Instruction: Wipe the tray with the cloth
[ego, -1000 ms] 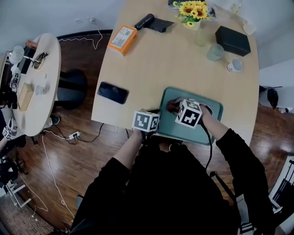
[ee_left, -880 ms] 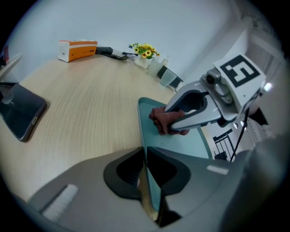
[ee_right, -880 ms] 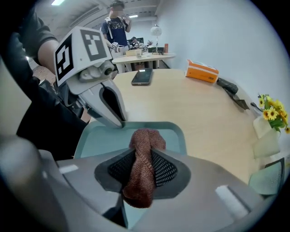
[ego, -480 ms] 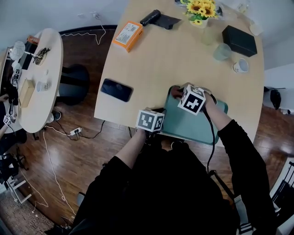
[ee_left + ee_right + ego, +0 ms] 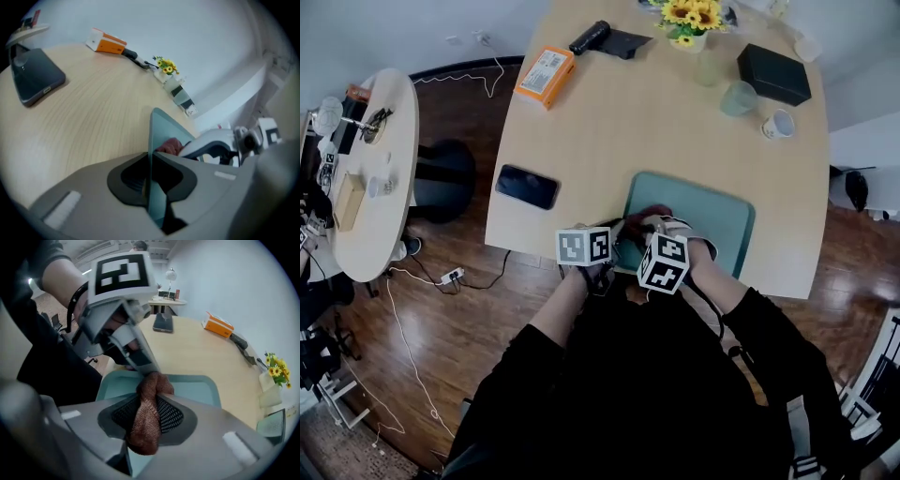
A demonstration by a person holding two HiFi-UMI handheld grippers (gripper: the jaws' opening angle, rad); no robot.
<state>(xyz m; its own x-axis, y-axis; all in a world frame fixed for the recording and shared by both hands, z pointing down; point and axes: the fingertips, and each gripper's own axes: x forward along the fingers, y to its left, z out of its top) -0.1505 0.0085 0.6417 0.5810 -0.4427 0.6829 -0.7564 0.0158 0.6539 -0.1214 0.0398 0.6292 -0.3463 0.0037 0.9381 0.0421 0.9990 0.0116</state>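
Left gripper angled down, jaws clamped on the tray rim; right gripper steeply down, jaws pinching the cloth; tips near, perhaps touching.

Phone, orange box, sunflowers, mug

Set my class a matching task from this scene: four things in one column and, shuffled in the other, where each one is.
Things
1. teal plastic tray
2. reddish-brown knitted cloth
3. black smartphone
4. orange box

Places
A. at the far left edge of the light wooden table
B. pinched in the right gripper
C. flat on the table, just left of the tray
D. rim clamped by the left gripper

Pairs: 1-D, 2-B, 3-C, 4-A
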